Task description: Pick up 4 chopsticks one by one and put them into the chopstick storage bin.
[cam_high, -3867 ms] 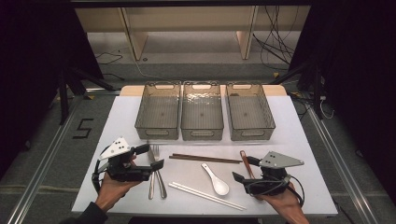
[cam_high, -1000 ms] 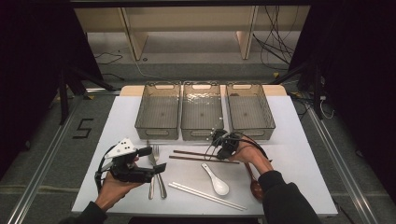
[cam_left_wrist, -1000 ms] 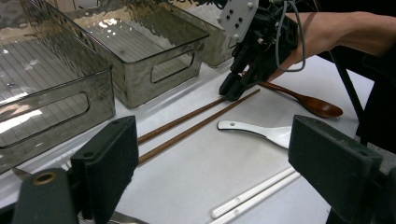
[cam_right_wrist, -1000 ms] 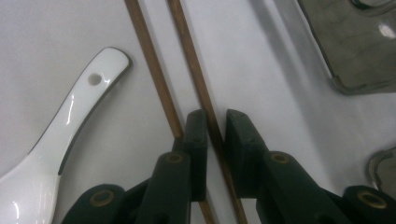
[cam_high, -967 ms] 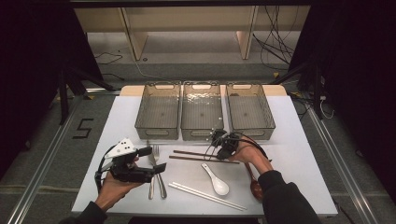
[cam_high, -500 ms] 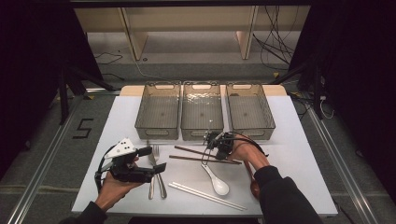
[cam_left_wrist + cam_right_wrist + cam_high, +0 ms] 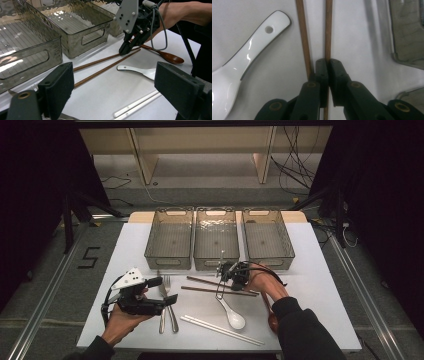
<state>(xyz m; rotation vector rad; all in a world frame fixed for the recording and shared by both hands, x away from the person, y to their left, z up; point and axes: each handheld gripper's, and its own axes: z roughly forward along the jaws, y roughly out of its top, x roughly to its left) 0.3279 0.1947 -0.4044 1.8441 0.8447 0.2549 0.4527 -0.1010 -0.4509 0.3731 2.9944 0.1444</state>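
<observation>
**Right jaws pinched on a brown chopstick in front of the middle bin**

The right gripper (image 7: 328, 62) has its jaws pressed together on one of the two brown chopsticks (image 7: 328, 30); the stick runs out straight from between the tips, and its mate (image 7: 302, 35) lies just beside it, outside the jaws. In the high view the right gripper (image 7: 229, 276) sits just in front of the middle bin (image 7: 216, 240), with both brown chopsticks (image 7: 210, 285) lying flat on the desk (image 7: 320, 290) there.

The white spoon (image 7: 231, 312) lies on the near side of the chopsticks, its handle end close to them. A brown wooden spoon (image 7: 165, 55) lies beyond the right hand, away from the middle bin. A white chopstick pair (image 7: 220, 330) lies nearer the desk's front edge than the white spoon.

The left gripper (image 7: 160, 292) is held in front of the left bin (image 7: 170, 240), its jaws spread wide and holding nothing, above the forks (image 7: 167, 310). Its own view looks between those open jaws toward the right gripper (image 7: 126, 48).
</observation>
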